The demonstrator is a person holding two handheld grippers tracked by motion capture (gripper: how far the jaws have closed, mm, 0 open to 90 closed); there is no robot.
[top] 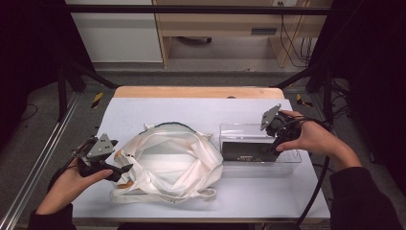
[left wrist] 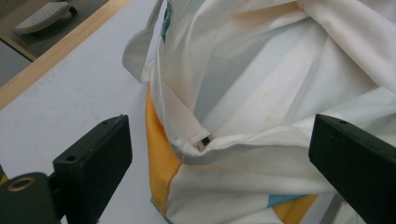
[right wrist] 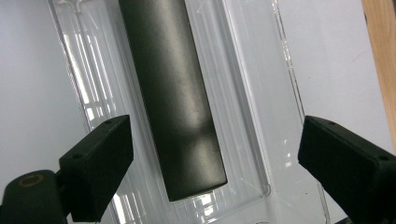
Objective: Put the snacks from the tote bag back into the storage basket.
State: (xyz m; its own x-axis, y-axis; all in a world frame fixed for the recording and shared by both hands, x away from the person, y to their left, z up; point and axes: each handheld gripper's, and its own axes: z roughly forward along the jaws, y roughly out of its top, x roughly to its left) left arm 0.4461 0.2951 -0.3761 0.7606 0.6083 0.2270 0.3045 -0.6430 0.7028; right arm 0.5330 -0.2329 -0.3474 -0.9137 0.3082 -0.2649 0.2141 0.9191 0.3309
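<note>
Table layout, clock bearings from table centre, high view

Cloth bag (top: 170, 163) sits mid-table, slightly toward 8 o'clock; clear tray (top: 287, 165) just beside it at 3 o'clock, dark block (top: 246, 150) lying inside the tray along its length. Left gripper (top: 125, 168) at the bag's 9 o'clock edge, bag rim between its jaws; right gripper (top: 274, 143) over the tray's 3 o'clock end, above the block, jaws apart

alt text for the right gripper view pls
A dark bar lies lengthwise in a clear tray on a pale table, seen from close above. The right tool has its two black jaws wide open, one on each side of the bar's near end, touching nothing.
</note>
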